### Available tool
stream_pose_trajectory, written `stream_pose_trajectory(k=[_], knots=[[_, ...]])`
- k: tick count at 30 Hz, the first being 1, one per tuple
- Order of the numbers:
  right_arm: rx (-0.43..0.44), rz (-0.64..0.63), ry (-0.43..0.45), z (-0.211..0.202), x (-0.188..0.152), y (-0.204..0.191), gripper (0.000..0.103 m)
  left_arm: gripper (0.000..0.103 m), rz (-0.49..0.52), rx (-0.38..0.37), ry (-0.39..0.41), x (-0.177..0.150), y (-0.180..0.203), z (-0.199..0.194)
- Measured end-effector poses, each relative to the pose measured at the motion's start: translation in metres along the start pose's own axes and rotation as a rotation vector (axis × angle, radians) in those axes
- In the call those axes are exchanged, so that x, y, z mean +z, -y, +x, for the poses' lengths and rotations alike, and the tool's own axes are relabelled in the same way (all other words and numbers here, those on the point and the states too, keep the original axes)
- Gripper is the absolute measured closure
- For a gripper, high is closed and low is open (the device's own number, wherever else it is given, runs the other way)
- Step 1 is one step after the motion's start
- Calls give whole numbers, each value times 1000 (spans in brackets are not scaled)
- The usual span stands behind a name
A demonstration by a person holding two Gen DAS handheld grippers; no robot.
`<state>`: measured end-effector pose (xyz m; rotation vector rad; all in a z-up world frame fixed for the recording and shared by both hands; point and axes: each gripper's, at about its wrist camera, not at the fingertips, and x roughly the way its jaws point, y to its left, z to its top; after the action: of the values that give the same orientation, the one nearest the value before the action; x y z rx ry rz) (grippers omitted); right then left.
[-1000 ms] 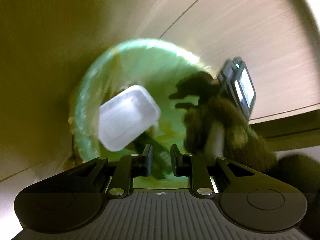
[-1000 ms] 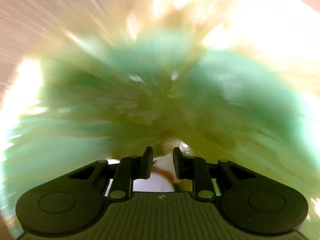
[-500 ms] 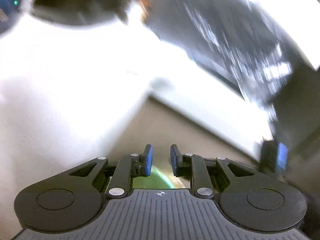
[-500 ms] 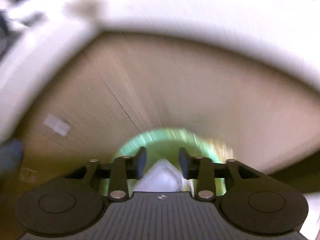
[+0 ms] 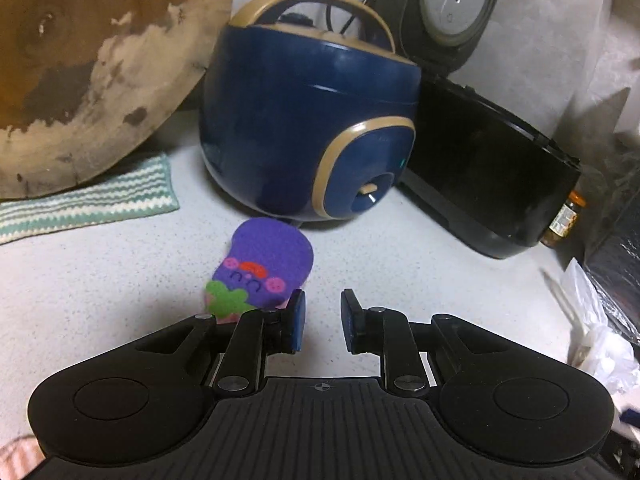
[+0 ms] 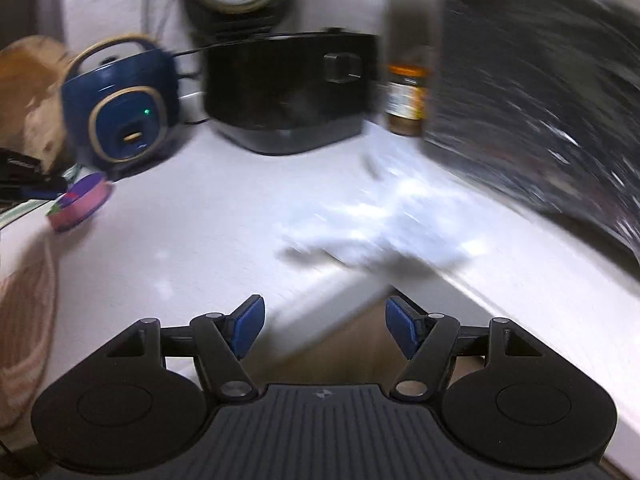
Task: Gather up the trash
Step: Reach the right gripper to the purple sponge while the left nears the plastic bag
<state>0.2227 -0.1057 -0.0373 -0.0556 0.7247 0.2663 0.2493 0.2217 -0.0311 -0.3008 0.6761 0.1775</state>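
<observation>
A pale speckled countertop (image 5: 100, 280) carries a closed navy rice cooker (image 5: 304, 128) and, touching its side, a black rice cooker (image 5: 480, 168) with its lid raised; its interior is hidden. A jar (image 6: 406, 98) stands beside it. The trash, a crumpled clear plastic bag (image 6: 384, 224), lies near the counter edge. The left gripper (image 5: 322, 320) is narrowly parted and empty. The right gripper (image 6: 325, 324), jaws just opening, stands wide and empty.

We see a glossy navy plastic rice cooker (image 5: 304, 120), a rough, stained round wooden board (image 5: 92, 56), a striped knitted cloth (image 5: 84, 204) and a matt speckled tabletop (image 5: 420, 264).
</observation>
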Motion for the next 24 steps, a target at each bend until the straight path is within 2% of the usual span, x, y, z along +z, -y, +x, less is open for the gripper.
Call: stream_pose_trajectory(k=[2,4,7,9,14,19,21,24], knots=[[66,-48,15,9,16,-26,33,81,-9,-11,-5,-2,-8,6],[123,-102,36,27,33,-55,26,81,-60,-22,24,-3,-19,1],[203,-153,46,59,59,-109,26,81,-263,-34,160,-17,-50,-29],[269,-170,32,78,74,-146,26,81,-358,-39,204,-30,-72,-43],[407,-231,-40,132,93,-236,26,81,-413,14,205,-54,-101,-65],[286,-298,5,174,99,-296,23,81,-438,27,188,-71,-110,-80],[282,-293,-20,190,103,-305,17,81,-434,24,182,-73,-108,-84],[309,-256,-78,193,108,-295,19,81,-426,9,194,-72,-105,-85]])
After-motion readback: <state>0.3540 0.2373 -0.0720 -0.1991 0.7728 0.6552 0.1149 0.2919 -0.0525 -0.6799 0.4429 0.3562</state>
